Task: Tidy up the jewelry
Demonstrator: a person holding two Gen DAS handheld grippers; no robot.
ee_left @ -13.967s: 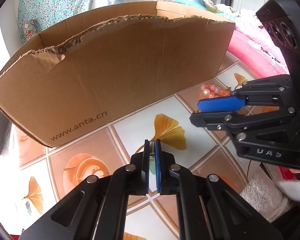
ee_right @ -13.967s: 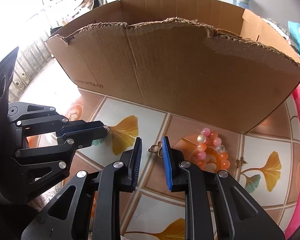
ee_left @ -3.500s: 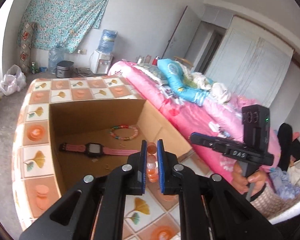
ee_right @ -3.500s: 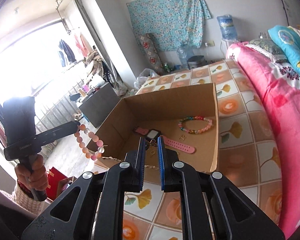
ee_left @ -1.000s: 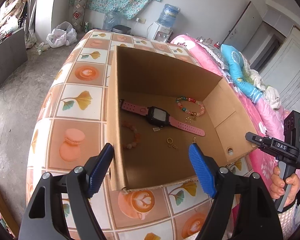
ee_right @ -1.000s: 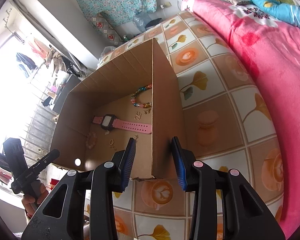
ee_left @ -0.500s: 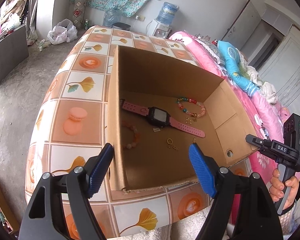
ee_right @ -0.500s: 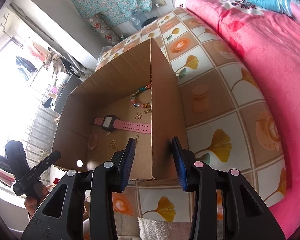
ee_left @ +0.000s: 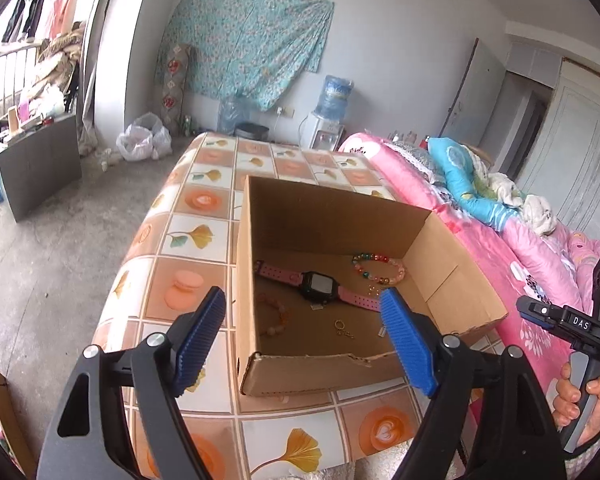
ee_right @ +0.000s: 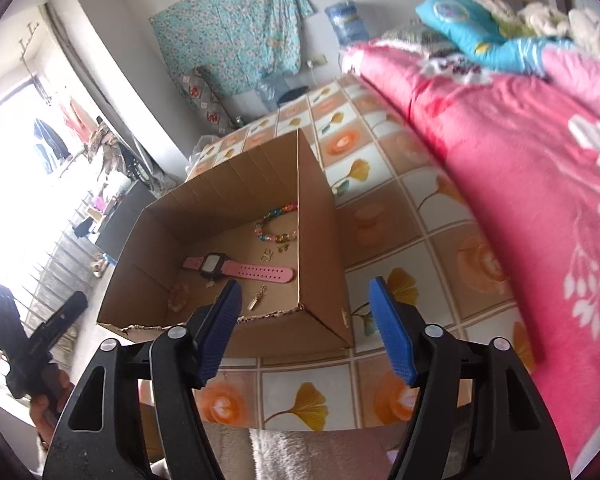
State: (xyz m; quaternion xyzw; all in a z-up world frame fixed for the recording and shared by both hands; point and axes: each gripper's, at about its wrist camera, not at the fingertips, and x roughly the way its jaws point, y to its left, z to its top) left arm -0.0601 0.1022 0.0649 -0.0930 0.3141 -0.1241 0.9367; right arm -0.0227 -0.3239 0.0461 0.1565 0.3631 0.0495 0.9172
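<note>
An open cardboard box point(ee_left: 332, 368) stands on the tiled table. Inside lie a pink watch point(ee_left: 320, 285), a multicolour bead bracelet point(ee_left: 378, 268), an orange bead bracelet point(ee_left: 276, 314) and small gold pieces point(ee_left: 342, 328). The box point(ee_right: 324, 264), the watch point(ee_right: 240, 269) and the multicolour bracelet point(ee_right: 272, 224) also show in the right wrist view. My left gripper point(ee_left: 304, 336) is open and empty, above the box's near wall. My right gripper point(ee_right: 306, 324) is open and empty, above the box's near right corner. The right gripper point(ee_left: 540, 314) shows at the right in the left wrist view.
The table point(ee_left: 188, 240) has a tile-pattern cover with ginkgo leaves. A pink bed point(ee_right: 520, 168) lies along its right side. A water dispenser point(ee_left: 332, 116) and a floral cloth point(ee_left: 244, 36) stand at the far wall. A grey cabinet point(ee_left: 36, 164) is on the floor at left.
Both grippers have pulled back and tilted up from the box since half a second ago; more of the room shows. Both stay open and empty. The jewelry lies still in the box.
</note>
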